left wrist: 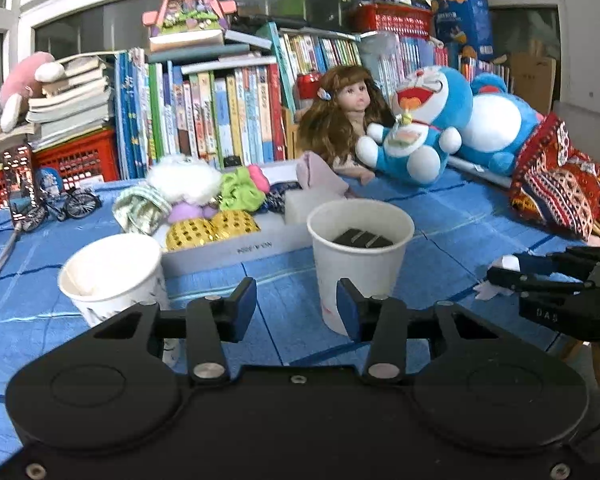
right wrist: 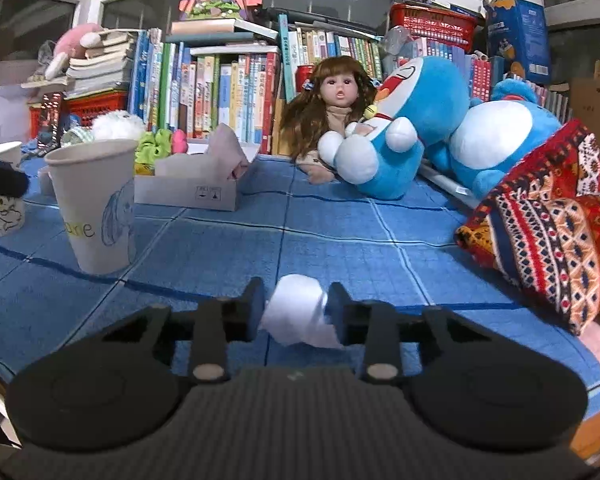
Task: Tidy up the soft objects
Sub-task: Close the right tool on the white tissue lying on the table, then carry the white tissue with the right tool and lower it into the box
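The right claw (right wrist: 296, 310) is clamped on a white soft wad (right wrist: 298, 308) low over the blue surface (right wrist: 340, 232), the paper cup (right wrist: 96, 204) standing ahead to its left, nearer the left claw (left wrist: 296, 304), whose fingers stand apart and empty.

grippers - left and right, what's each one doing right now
Left gripper: open, nothing between its fingers.
Right gripper: shut on the white tissue wad.

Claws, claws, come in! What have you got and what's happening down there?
Right claw shut on white tissue. Left claw open, empty, paper cup just ahead. Nothing blocking.
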Demonstrator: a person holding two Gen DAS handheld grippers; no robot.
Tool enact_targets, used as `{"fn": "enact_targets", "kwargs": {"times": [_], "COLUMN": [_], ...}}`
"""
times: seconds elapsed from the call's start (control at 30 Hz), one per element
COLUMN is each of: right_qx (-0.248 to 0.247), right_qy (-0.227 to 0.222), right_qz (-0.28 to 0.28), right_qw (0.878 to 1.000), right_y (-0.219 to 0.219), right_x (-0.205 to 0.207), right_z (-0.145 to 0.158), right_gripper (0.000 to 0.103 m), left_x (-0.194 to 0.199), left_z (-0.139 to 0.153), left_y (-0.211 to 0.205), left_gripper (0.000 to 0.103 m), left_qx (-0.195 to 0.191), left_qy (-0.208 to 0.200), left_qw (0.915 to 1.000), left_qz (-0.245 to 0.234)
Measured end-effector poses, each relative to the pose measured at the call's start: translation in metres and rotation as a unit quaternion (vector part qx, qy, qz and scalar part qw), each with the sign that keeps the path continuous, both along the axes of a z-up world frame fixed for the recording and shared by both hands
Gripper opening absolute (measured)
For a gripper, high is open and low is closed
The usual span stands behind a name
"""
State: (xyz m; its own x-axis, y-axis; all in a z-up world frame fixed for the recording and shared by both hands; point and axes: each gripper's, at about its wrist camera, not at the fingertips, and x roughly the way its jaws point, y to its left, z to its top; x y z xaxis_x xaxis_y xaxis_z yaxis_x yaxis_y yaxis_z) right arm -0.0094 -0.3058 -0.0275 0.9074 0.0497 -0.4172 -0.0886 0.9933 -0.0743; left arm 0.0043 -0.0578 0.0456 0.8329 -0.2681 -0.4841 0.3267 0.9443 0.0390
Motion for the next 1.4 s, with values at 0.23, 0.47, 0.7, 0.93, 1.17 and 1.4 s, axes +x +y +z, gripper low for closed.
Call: {"fn": "enact_targets", "kwargs": {"times": [0.23,0.47,0.7,0.93,1.17,1.4], "right_qx": [0.03,0.109,0.179,0.192,0.188,0.178], "right_qy": [-0.023,-0.031,-0.047,-0.023,-0.011,0.0], "right_qz": [0.006,0.0,-0.009,0.023,0.035,0.03], "right_qw": [0.999,0.994,0.983,0.981,0.981,0.984], "right_y": [-0.016,-0.05,-0.076,-0.052,-0.033,-0.028], "right_x": [-0.004,-0.007,-0.013,-0.007,0.005,0.017], "right_z": [0.001,0.006,0.012,0.006,0.005,0.005], "right_gripper": [0.032,0.033,0.033,0.033,0.033,0.033], "left_x": [0.009,0.016,0.012,0.014,0.008,-0.01], "left_z": [-0.02,-0.03,-0.035,-0.036,-0.033,-0.012], "left_y": [-0.018,-0.034,-0.046,-0.039,-0.025,0.01], "left_gripper": [0.042,0.039,0.037,0.029,0.023,0.022], "left_qx": [0.04,0.051,0.07,0.063,0.066,0.043], "left_qy": [0.023,0.038,0.021,0.025,0.006,-0.024], "left_qw": [0.9988,0.9977,0.9965,0.9973,0.9978,0.9988], "left_qz": [-0.014,-0.024,-0.042,-0.028,-0.006,-0.002]}}
